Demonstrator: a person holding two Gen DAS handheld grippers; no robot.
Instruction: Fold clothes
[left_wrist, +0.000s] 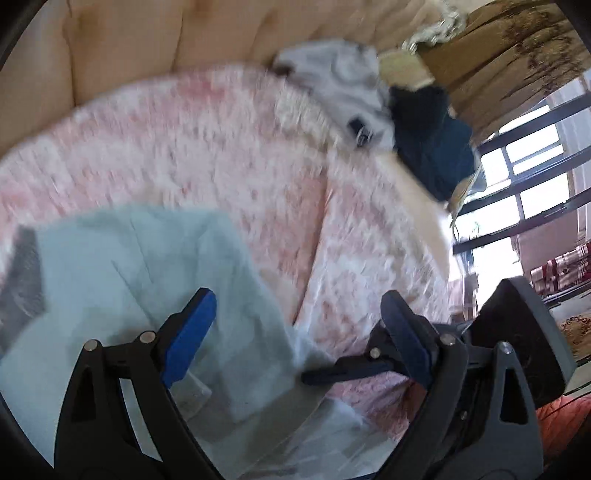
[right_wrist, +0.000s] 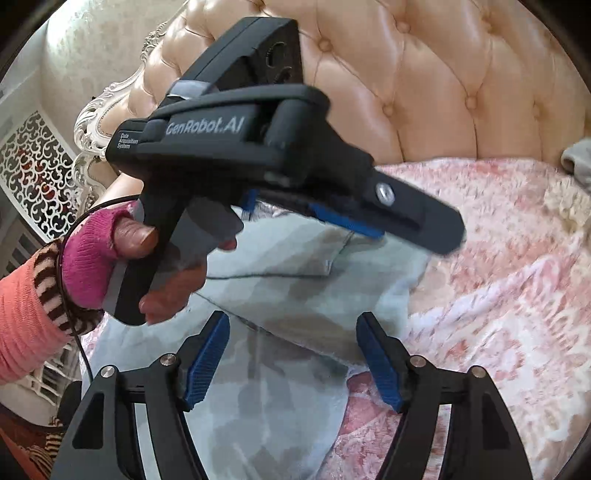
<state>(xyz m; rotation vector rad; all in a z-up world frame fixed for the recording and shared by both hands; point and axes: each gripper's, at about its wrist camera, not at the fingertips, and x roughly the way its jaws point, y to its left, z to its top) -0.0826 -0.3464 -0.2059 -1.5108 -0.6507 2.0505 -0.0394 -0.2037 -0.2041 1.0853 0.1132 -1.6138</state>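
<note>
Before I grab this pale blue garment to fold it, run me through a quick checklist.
1. Left gripper open, nothing between its pads: ok.
2. Right gripper open over the cloth: ok.
3. Pale blue garment lying flat: not ok, it is rumpled.
4. Pink bedspread beside the garment bare: ok.
5. Grey and dark clothes lie apart from it: ok.
6. Which hem to take: cannot tell.

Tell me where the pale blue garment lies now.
The pale blue garment lies on the pink bedspread, low and left in both wrist views, in front of the tufted headboard.
</note>
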